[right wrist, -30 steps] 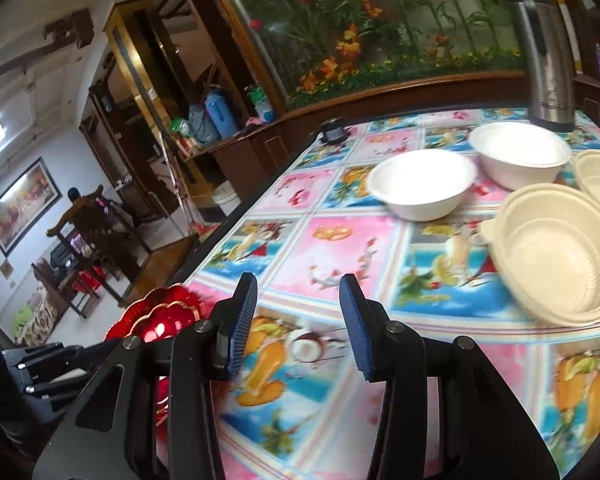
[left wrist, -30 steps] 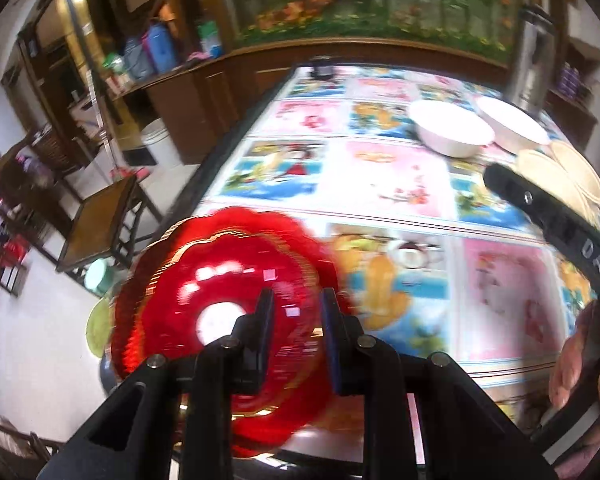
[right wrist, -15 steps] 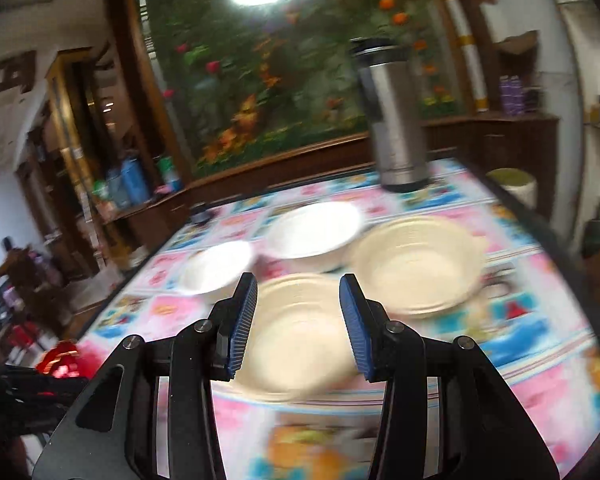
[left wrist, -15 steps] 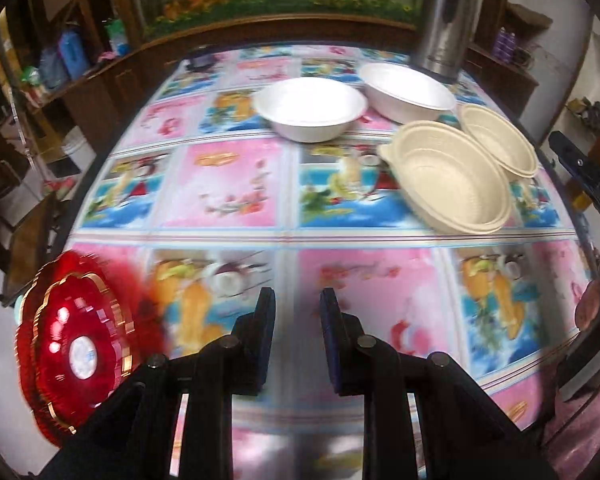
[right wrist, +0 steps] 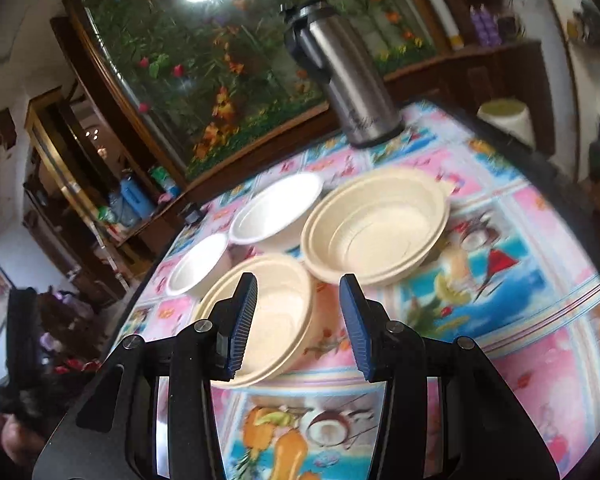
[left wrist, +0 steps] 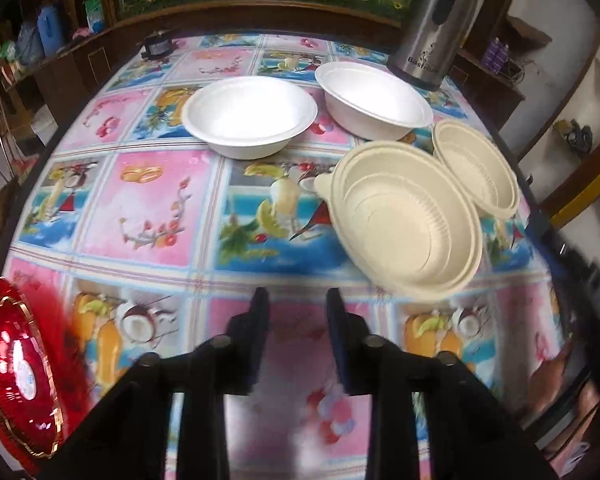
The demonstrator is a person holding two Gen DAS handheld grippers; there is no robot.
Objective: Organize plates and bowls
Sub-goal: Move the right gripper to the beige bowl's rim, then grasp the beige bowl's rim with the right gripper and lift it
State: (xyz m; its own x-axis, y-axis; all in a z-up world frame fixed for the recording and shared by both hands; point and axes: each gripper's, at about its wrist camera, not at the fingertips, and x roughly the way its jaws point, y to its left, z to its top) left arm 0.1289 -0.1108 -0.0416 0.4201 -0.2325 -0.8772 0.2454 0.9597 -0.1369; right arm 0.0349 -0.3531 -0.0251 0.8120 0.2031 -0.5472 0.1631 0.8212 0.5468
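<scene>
Beige pulp bowls (left wrist: pixel 408 224), left view: near one on the table (left wrist: pixel 148 204) by your left hand-held gripper (left wrist: pixel 294 340), jaws opening, nothing between. White foam bowls (left wrist: pixel 250 114) behind. Red plate (left wrist: pixel 18 372) cut off at the left edge. All light, crushable; pinch the rim.

Right view: right hand-held gripper (right wrist: pixel 298 320) apart, empty, over the near beige bowl (right wrist: pixel 272 312). Stack count unclear through blur.

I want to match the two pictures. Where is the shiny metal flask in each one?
Left wrist view: the flask stands top right, behind a white bowl.
Right wrist view: the flask is top middle, leaning left.
Shared landmark: the flower mural behind the table.
</scene>
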